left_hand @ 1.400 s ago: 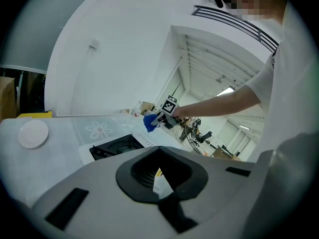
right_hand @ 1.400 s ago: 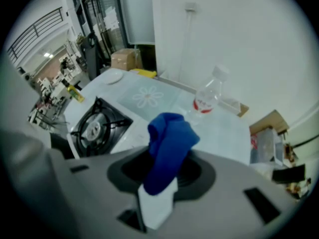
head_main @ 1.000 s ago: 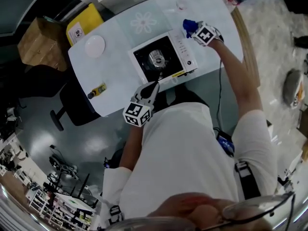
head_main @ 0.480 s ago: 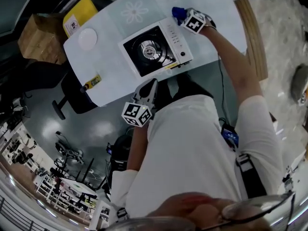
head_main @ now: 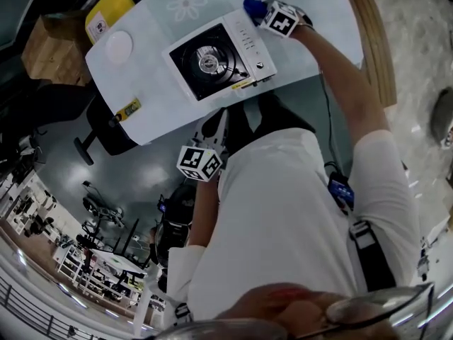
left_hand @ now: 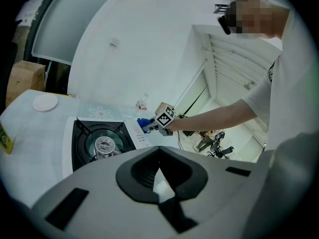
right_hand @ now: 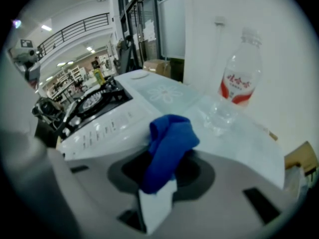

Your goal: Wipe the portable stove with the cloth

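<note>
The portable stove is white with a black burner top and stands on the pale table. My right gripper is shut on a blue cloth just past the stove's far right corner, by the control strip. In the right gripper view the cloth bunches up out of the right gripper, with the stove to the left. My left gripper hangs off the table's near edge, close to my body, apart from the stove. In its own view the left gripper looks shut and empty, with the stove ahead.
A clear water bottle stands right of the cloth. A white round disc and a small yellow item lie on the table's left part. A yellow box, a cardboard box and a black chair stand beyond the table.
My left gripper has drawn back from the stove's near edge toward my body. The right gripper stays at the stove's far right corner with the cloth in it.
</note>
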Available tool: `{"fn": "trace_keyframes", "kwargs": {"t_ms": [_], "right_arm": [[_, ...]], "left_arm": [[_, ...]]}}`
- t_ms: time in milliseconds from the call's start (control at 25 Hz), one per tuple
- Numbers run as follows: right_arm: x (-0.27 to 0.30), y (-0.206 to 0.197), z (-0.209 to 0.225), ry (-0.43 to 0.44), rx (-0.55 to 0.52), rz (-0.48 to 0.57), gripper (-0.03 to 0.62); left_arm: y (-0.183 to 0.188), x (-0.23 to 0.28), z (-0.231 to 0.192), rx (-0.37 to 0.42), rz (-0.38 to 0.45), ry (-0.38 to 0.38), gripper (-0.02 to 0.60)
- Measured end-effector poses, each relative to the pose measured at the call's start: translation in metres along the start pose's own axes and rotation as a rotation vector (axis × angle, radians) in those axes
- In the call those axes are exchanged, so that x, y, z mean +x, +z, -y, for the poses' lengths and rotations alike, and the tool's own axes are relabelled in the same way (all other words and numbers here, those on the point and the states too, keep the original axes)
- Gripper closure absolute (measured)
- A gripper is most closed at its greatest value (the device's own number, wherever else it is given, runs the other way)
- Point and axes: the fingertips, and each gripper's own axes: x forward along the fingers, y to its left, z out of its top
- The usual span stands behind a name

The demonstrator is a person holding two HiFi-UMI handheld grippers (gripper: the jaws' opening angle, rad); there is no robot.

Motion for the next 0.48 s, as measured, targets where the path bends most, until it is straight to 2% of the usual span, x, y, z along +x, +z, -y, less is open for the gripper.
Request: {"fn": "trace_keyframes", "kwargs": {"t_ms": [480], "right_arm": [[-0.011,-0.010,-0.020,0.064,-0.015,0.030,0.464]], "left_arm": [[-0.008,0.004,0.021,-0.004,0.007,0.017,0.551]]}}
